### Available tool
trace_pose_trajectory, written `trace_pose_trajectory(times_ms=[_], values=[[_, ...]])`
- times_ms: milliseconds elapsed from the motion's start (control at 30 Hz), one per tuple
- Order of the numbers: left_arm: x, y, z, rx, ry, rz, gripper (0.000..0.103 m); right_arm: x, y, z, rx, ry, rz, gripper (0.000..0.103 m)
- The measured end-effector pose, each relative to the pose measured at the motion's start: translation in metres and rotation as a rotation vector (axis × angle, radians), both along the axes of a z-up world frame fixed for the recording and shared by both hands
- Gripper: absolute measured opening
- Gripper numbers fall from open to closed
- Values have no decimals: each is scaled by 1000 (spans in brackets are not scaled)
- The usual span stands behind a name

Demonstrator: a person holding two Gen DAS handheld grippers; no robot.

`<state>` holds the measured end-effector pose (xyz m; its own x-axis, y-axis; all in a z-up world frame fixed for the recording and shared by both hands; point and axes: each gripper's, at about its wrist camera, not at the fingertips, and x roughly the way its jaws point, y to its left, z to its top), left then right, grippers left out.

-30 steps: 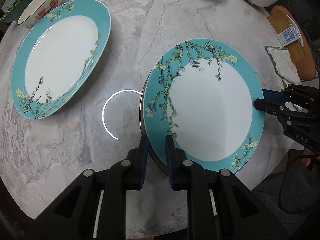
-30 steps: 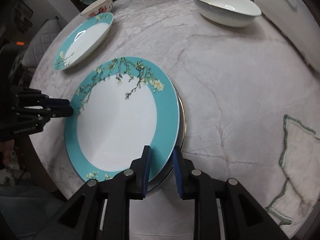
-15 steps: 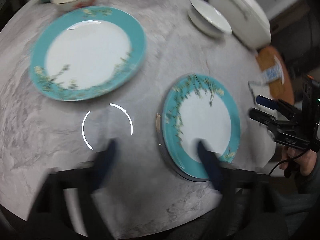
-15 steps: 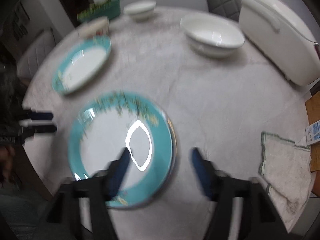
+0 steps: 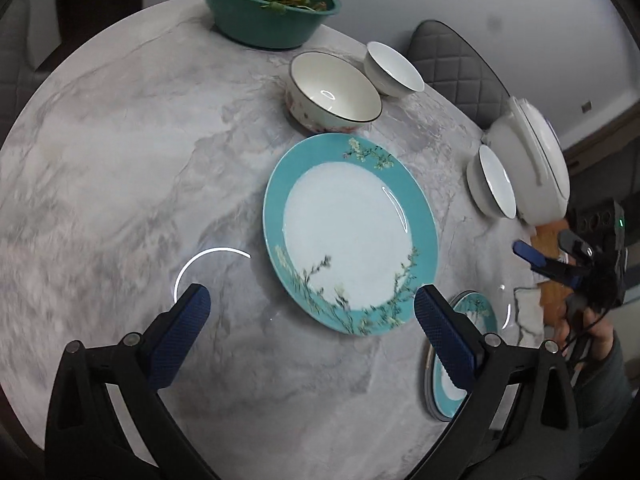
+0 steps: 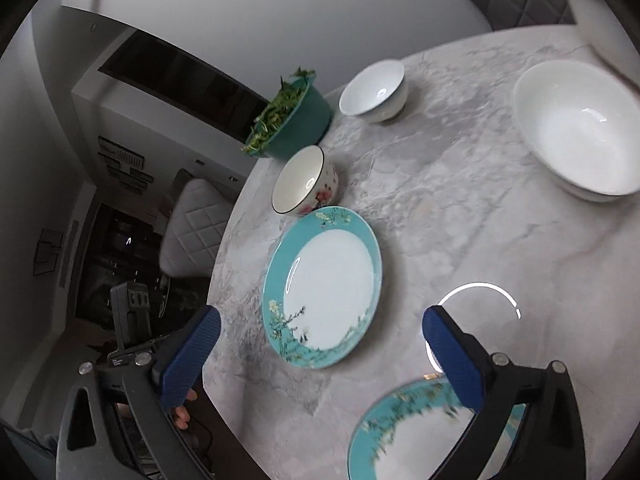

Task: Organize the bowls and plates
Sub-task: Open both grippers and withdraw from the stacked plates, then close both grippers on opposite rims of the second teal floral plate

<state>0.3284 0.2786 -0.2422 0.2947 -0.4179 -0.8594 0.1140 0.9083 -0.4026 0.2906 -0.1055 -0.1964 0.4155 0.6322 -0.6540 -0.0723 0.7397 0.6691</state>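
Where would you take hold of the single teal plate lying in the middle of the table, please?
Grip the teal plate by its raised rim, one finger over and one under, from the near edge where the blossom branches are. It lies flat, and the floral bowl crowds its far edge. The left gripper, wide open and empty, already faces that near edge.

Plate [image 5: 350, 236] mid table [image 5: 120, 160], bowl [image 5: 334, 94] just behind, stacked plates [image 5: 472, 312] nearer edge.

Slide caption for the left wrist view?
Open left tongs over the marble table, facing a lone teal plate.
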Motion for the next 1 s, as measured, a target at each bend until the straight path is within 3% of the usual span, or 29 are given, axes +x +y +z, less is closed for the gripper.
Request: trace_pose_trajectory(times_ms=[100, 200, 333, 567, 767, 867, 933, 1000], values=[[16, -7, -12, 6, 29, -33, 103, 23, 13, -20, 33, 55, 4, 103], [35, -13, -27, 11, 54, -52, 103, 41, 19, -44, 3, 136, 2, 103], [52, -21, -52, 38, 122, -52, 103, 52, 19, -68, -21, 213, 9, 78], [76, -18, -75, 61, 166, -25, 100, 61, 28, -87, -64, 254, 61, 55], [93, -22, -87, 97, 178, -49, 65, 69, 32, -94, -71, 269, 80, 35], [103, -22, -89, 93, 179, -67, 60, 72, 33, -99, -58, 288, 96, 35], [107, -19, -89, 82, 188, -79, 45, 73, 36, -103, -64, 299, 117, 33], [111, -20, -93, 72, 211, -101, 27, 73, 39, -108, -65, 314, 134, 23]])
